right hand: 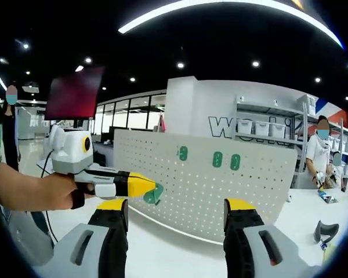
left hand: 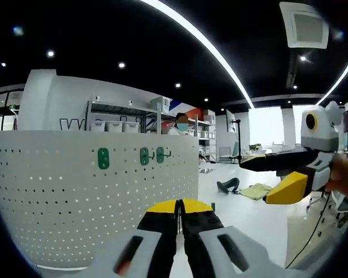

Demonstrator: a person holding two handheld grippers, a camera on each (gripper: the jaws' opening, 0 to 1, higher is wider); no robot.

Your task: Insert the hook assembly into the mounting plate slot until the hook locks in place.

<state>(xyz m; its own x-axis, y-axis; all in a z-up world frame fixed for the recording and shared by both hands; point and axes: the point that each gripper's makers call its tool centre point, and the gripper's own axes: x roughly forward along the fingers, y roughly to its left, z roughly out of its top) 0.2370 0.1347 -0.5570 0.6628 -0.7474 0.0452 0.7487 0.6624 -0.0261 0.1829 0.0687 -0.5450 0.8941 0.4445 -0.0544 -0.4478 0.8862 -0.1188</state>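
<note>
Hook position: a green hook sits at the tip of the left gripper, which comes in from the left of the right gripper view, just short of the pegboard's near edge and up and left of the right gripper's own left jaw.
Left gripper: in its own view the left gripper has its yellow-tipped jaws pressed together with no gap visible; the hook cannot be made out there. In the right gripper view the green piece pokes out past its yellow tip, so it appears clamped on the hook.
Right gripper: in its own view the right gripper has its jaws wide apart and nothing between them; the white worktop lies beneath. In the left gripper view the right gripper comes in from the right, held by a hand, jaws spread.
Hand: a hand holds the left gripper's body.
Pegboard: white, perforated, upright, straight ahead of both grippers.
Mounted hooks: three green hooks sit in a row near the board's top, above the left gripper's jaws; they also show in the right gripper view.
Hook look: small, teal-green, plastic-looking; its shape is too small to tell.
</note>
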